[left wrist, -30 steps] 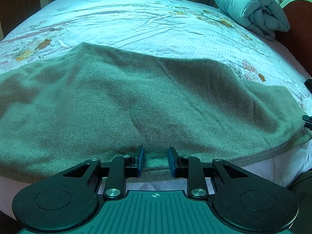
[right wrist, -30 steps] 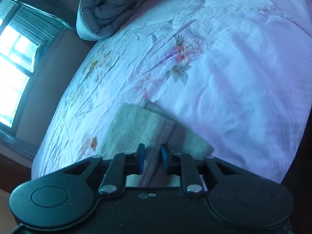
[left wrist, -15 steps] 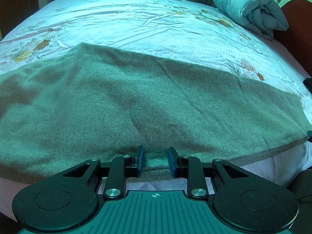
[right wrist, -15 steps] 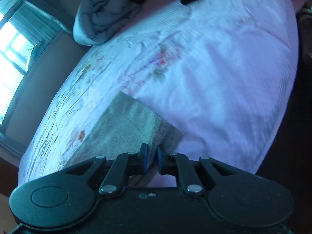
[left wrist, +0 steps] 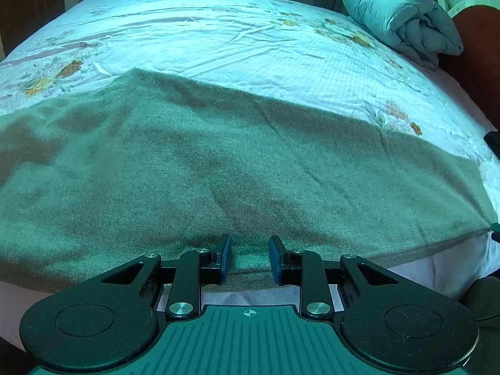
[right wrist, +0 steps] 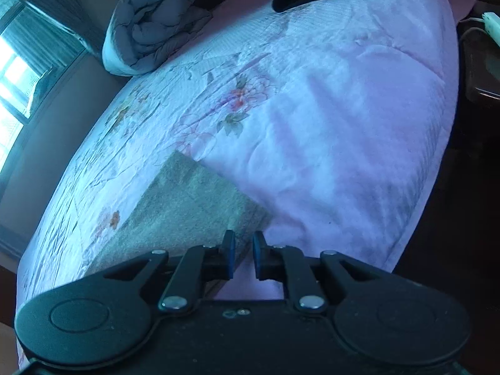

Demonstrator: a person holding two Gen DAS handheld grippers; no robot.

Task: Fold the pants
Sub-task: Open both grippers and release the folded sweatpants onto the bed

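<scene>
pants (left wrist: 218, 168) lie flat across the bed (left wrist: 250, 40). left gripper (left wrist: 249, 257) spread at the near hem, right gripper (right wrist: 240, 257) spread at a corner. soft, limp fabric; i'd pinch the edges.

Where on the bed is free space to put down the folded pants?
Free: the sheet beyond the pants, up to the rolled duvet, and the pink stretch right of the pants' corner. Crowded: the near edge, under the pants, with both grippers.
</scene>
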